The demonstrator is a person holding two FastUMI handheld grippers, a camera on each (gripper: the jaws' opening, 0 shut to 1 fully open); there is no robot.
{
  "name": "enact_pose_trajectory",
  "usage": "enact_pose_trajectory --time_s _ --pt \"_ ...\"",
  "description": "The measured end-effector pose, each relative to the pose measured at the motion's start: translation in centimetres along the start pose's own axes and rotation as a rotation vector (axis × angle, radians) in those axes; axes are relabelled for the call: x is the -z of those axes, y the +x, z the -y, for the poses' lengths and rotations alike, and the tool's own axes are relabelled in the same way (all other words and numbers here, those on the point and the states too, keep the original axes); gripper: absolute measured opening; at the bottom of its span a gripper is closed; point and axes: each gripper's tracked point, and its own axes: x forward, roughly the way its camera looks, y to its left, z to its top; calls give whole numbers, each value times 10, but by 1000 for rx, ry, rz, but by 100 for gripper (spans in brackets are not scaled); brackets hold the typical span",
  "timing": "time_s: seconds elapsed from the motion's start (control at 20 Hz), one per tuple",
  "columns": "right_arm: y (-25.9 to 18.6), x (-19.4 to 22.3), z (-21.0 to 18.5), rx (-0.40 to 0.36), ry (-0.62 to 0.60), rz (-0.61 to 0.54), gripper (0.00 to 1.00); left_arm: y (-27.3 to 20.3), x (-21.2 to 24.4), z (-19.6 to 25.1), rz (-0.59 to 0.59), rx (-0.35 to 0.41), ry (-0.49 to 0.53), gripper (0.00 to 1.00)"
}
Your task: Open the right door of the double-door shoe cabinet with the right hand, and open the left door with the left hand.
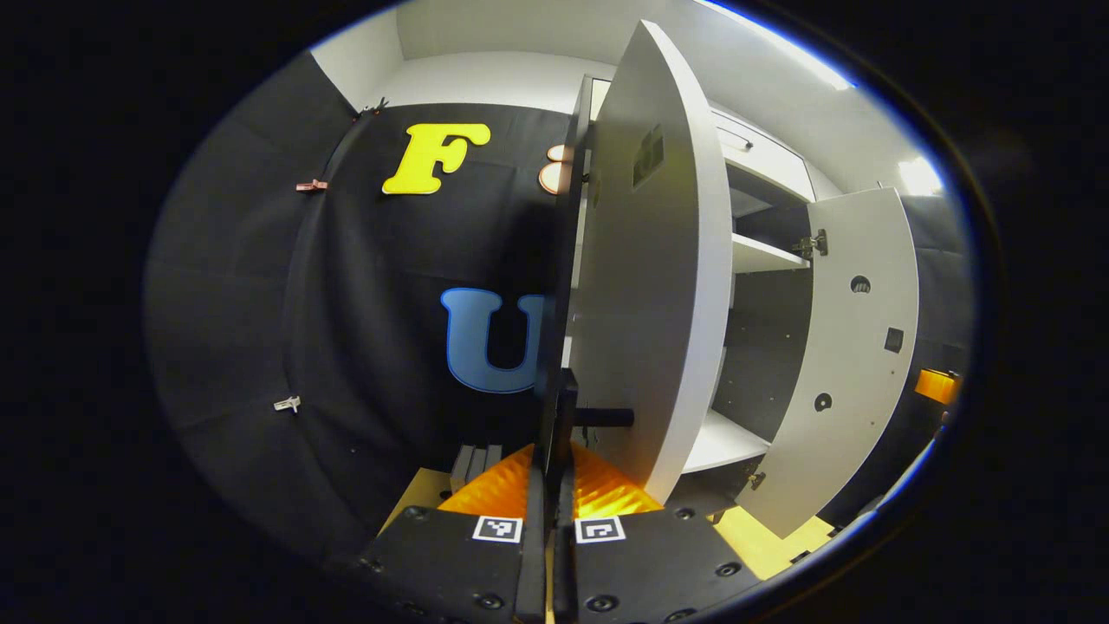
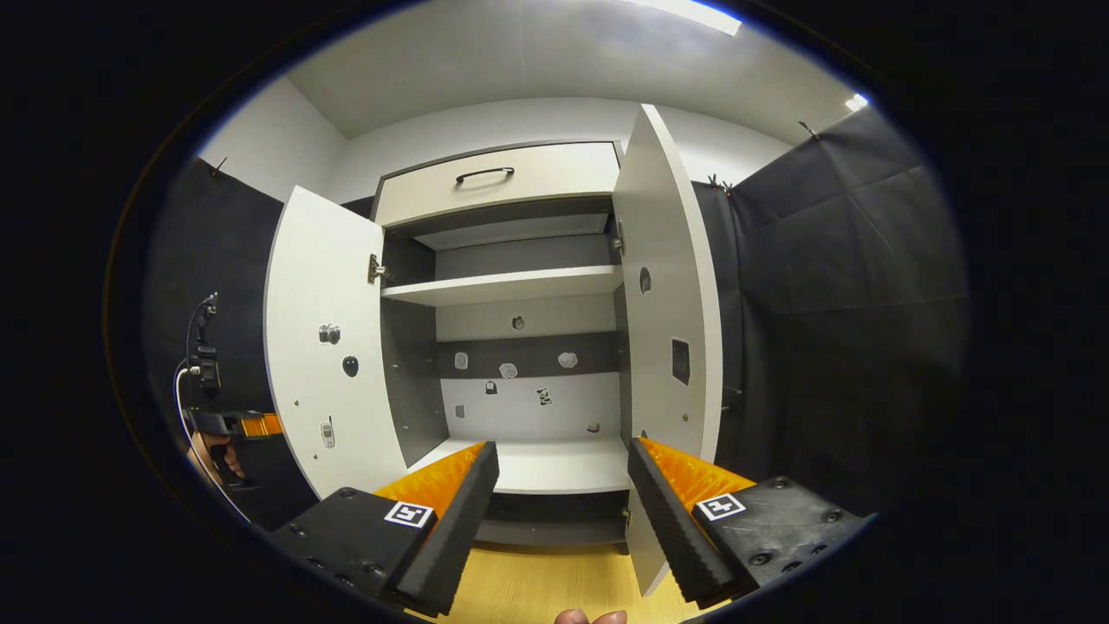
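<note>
Both shoe cabinet (image 2: 520, 286) doors stand open, left gripper (image 1: 552, 485) clamped on the left door's edge (image 1: 554, 364), right gripper (image 2: 563, 503) spread wide at six o'clock.

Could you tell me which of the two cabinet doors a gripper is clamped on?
The left door: the left gripper is shut on its edge. The right door stands free of the open right gripper.

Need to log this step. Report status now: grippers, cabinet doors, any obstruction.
Left gripper shut on left door edge. Right gripper open, holding nothing. Right door and left door both swung open, shelves exposed. Nothing in the way.
</note>
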Motion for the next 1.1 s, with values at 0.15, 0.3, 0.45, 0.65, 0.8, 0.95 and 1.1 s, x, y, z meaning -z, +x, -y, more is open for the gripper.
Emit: enact_pose_trajectory --time_s 0.15,0.3,0.45,0.65,0.8,0.95,1.1 --pt "0 0 0 5 -1 -2 94 -3 -3 -2 3 -15 21 14" --pt "0 0 0 3 3 -11 94 -5 -3 -1 5 -12 -10 7" --pt "0 1 -1 0 5 -17 94 -13 -9 -5 13 -32 -17 15" --pt "-1 1 -1 -4 7 -23 94 -40 -14 4 38 -58 2 36" --pt "-1 0 -1 -11 7 -26 94 -58 -22 25 63 -62 56 64" --pt "-2 -1 -1 -15 14 -24 94 -71 -33 52 85 -30 61 73" --pt "-2 -2 -1 -17 15 -21 94 -80 -36 71 101 -31 51 93"
